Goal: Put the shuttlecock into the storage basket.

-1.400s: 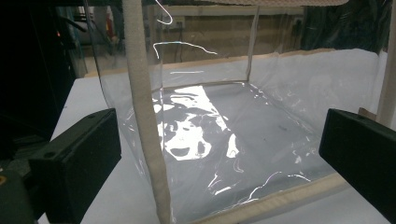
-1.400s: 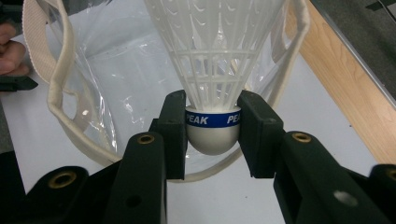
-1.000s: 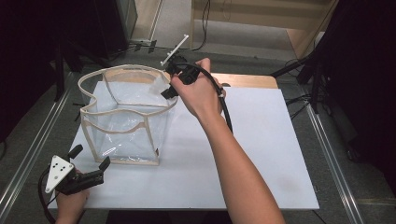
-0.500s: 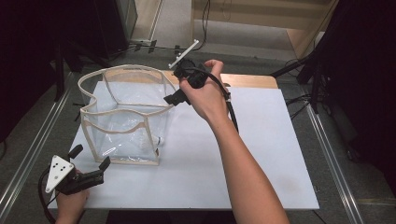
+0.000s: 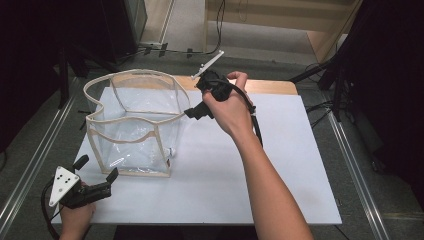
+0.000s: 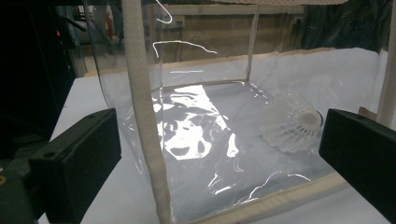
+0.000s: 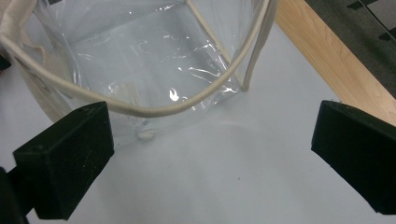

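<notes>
A clear plastic bag (image 5: 132, 125) with cream trim stands open on the left of the white table (image 5: 280, 165). A white shuttlecock (image 6: 292, 123) lies on its side inside the bag, on its floor. My left gripper (image 5: 95, 180) rests at the table's front left corner, open, its jaws facing the bag's near corner (image 6: 144, 116). My right gripper (image 5: 197, 107) hangs just right of the bag's rim (image 7: 154, 109), pointing down at the bag. Its jaws have just been opening and stand wide with nothing between them.
A wooden strip (image 5: 270, 87) runs along the table's far edge. Metal rails (image 5: 350, 165) flank the table, and dark stands rise at the back left and right. Bare white tabletop (image 7: 224, 177) lies right of the bag.
My right gripper has moved right and a little down, away from above the bag's opening. Its jaws have opened. The left gripper has not moved.
</notes>
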Demonstrator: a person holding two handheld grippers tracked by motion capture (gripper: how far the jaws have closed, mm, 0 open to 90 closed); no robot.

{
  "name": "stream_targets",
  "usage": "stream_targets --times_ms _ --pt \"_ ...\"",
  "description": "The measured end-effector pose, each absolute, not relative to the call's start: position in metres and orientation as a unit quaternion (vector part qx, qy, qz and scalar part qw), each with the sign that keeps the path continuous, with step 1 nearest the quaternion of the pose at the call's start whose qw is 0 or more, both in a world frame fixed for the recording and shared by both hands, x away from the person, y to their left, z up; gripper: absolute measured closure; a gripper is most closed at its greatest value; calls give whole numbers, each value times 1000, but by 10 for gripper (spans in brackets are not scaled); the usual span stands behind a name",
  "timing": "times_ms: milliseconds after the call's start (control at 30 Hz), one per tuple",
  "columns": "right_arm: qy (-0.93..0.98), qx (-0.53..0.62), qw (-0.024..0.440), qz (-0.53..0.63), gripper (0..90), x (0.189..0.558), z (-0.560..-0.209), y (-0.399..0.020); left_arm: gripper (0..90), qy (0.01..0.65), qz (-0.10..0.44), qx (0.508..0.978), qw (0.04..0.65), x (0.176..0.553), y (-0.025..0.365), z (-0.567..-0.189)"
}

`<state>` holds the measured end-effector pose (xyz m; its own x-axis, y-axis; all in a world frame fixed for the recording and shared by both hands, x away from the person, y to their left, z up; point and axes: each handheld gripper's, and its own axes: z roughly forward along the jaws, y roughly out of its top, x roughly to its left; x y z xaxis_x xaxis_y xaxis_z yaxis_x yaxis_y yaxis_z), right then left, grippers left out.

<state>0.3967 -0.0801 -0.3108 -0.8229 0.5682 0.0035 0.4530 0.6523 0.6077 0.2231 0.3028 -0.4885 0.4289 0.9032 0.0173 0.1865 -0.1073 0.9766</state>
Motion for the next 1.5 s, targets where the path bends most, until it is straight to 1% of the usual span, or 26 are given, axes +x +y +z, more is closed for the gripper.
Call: stream_targets --times_ms 533,1500 --pt "902 294 93 302 0 388 -327 -101 0 411 342 663 524 223 303 -489" --pt "893 318 91 307 0 368 -371 -141 0 411 341 663 525 223 303 -489"
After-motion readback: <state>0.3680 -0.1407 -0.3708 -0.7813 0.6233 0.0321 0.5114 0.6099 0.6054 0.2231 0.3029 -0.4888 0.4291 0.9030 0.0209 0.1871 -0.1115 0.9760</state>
